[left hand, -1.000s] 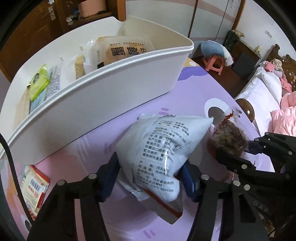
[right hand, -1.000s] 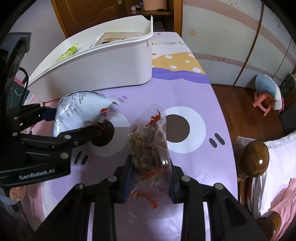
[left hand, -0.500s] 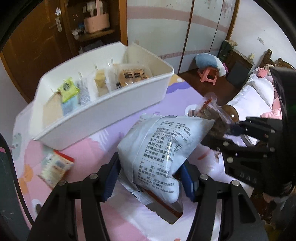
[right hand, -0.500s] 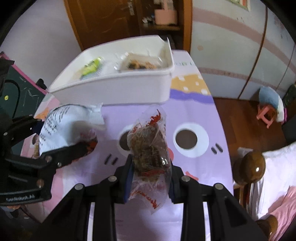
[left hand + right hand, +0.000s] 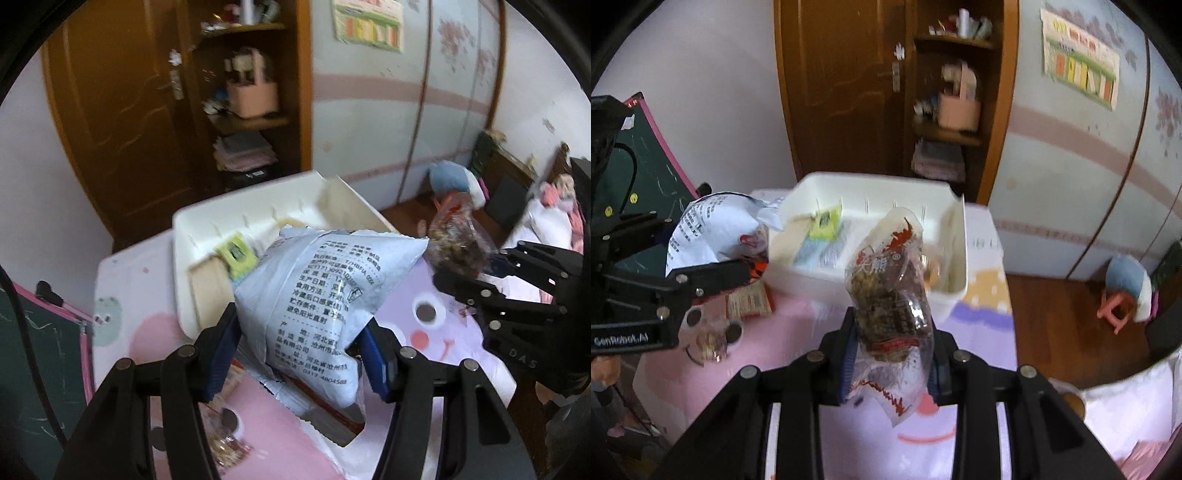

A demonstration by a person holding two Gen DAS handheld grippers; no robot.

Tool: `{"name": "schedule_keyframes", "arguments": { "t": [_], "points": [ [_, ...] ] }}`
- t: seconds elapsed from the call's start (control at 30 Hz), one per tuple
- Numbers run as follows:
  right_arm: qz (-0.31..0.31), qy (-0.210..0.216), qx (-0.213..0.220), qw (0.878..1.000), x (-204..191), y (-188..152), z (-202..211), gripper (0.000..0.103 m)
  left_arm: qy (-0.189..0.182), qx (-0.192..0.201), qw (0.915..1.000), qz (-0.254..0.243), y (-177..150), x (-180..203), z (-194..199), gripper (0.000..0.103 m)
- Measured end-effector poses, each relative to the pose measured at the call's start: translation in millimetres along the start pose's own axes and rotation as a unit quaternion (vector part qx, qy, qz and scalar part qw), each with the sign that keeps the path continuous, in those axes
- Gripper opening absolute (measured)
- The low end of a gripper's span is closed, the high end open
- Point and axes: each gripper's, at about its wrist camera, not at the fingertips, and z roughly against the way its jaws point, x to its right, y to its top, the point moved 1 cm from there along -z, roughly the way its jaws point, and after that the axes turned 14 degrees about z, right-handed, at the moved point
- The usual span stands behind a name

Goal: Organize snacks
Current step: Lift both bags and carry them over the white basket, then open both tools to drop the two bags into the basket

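My left gripper (image 5: 299,343) is shut on a white puffy snack bag with black print (image 5: 325,295) and holds it high above the table. It also shows in the right wrist view (image 5: 713,229). My right gripper (image 5: 892,354) is shut on a clear bag of brown snacks with red print (image 5: 890,295), also lifted; it shows in the left wrist view (image 5: 456,240). The white bin (image 5: 875,280) lies ahead and below both bags, with a green packet (image 5: 825,223) and other packets inside.
An orange packet (image 5: 748,301) and a small clear packet (image 5: 713,339) lie on the pink and purple table cover (image 5: 798,332) near the bin. A chalkboard (image 5: 646,155) stands at the left. A wooden cabinet and door are behind. A bed is at the right.
Both grippers have risen with their bags and the views have tilted up. The bin now looks smaller and farther below. More of the room shows.
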Motion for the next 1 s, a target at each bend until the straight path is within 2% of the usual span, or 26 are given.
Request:
{"name": "schedule_keyframes", "arguments": {
  "t": [0.27,0.5,0.67,0.8,1.0],
  "points": [
    [0.0,-0.026,0.057,0.998,28.5,76.9,13.2,0.031,0.022,0.058,0.9979,0.021,75.4,-12.2,23.2,0.06],
    [-0.034,-0.026,0.061,0.997,52.7,123.2,-10.3,0.031,0.035,0.068,0.9957,0.051,128.1,-15.2,1.4,0.06],
    [-0.065,-0.012,0.033,0.997,64.8,130.6,-46.9,0.031,0.055,0.057,0.9947,0.064,141.5,-20.5,-35.2,0.06],
    [-0.083,0.0,0.003,0.997,66.5,123.6,-77.9,0.031,0.071,0.027,0.9942,0.077,137.5,-30.1,-69.7,0.06],
    [-0.095,0.011,-0.029,0.995,67.4,114.6,-111.0,0.031,0.08,0.004,0.9926,0.092,131.0,-41.6,-98.5,0.06]
  ]
}}
